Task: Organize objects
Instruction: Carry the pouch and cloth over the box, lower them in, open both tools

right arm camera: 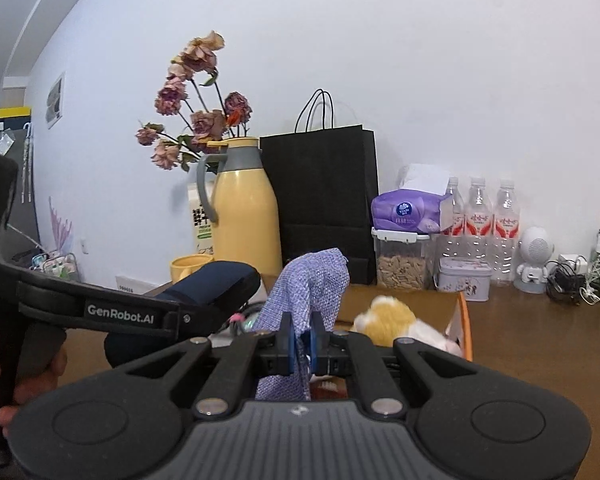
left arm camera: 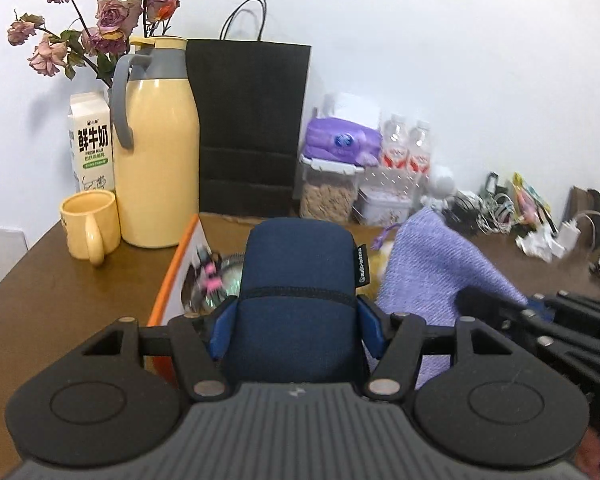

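Left gripper (left arm camera: 296, 320) clamps navy pouch (left arm camera: 300, 264) mid-body above box (left arm camera: 168, 280). Right gripper (right arm camera: 302, 344) pinches lilac cloth (right arm camera: 312, 280), near right. Both soft, light; grip bunched fabric.

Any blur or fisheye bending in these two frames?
Left wrist view: the cables at far right and the pink item in the box are smeared. Right wrist view: the plush toy is soft; the wall edge at left bows.
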A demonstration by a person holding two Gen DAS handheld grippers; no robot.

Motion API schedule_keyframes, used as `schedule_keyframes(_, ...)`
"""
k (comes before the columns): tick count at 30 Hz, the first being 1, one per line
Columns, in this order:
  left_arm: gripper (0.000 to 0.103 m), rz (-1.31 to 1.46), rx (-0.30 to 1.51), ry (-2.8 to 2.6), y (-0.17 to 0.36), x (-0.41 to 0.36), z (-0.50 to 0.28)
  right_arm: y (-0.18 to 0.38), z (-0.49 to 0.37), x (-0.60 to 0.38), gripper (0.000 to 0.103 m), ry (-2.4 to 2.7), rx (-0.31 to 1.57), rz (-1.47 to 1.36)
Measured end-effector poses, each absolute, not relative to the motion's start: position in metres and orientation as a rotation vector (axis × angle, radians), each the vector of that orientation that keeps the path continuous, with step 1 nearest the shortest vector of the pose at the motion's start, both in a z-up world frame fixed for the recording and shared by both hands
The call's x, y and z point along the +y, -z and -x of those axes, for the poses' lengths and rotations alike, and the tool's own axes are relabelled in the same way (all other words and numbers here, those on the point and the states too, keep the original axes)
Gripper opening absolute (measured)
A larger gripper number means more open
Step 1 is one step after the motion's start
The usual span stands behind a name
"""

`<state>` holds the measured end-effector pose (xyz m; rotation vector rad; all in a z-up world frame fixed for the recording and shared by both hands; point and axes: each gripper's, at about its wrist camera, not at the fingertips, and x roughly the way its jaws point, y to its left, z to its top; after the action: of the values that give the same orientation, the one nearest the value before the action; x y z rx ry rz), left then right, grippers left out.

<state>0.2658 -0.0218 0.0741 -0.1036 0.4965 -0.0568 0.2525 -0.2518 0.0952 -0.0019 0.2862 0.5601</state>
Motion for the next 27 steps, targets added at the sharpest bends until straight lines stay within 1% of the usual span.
schedule_keyframes(4,0.063,0.117,0.498,0.037,-0.073,-0.016,-0.298,-0.094,-0.287,-0.233,0.006,-0.542,0.305,-0.011)
schedule_keyframes(13,0.063,0.149,0.547,0.006,-0.045,-0.005,-0.362,-0.069,-0.346,-0.197,0.006,-0.476,0.352,-0.011)
schedule_keyframes(22,0.064,0.067,0.591,-0.041,-0.022,-0.009,-0.38,-0.045,-0.367,-0.193,0.006,-0.432,0.398,0.041)
schedule_keyframes(25,0.067,0.032,0.579,-0.053,-0.023,-0.012,-0.375,-0.042,-0.364,-0.194,0.008,-0.441,0.402,0.051)
schedule_keyframes(26,0.069,0.019,0.57,-0.055,-0.024,-0.014,-0.374,-0.042,-0.363,-0.195,0.013,-0.442,0.402,0.052)
schedule_keyframes(27,0.075,0.003,0.553,-0.061,-0.025,-0.016,-0.371,-0.043,-0.361,-0.197,0.015,-0.44,0.4,0.05)
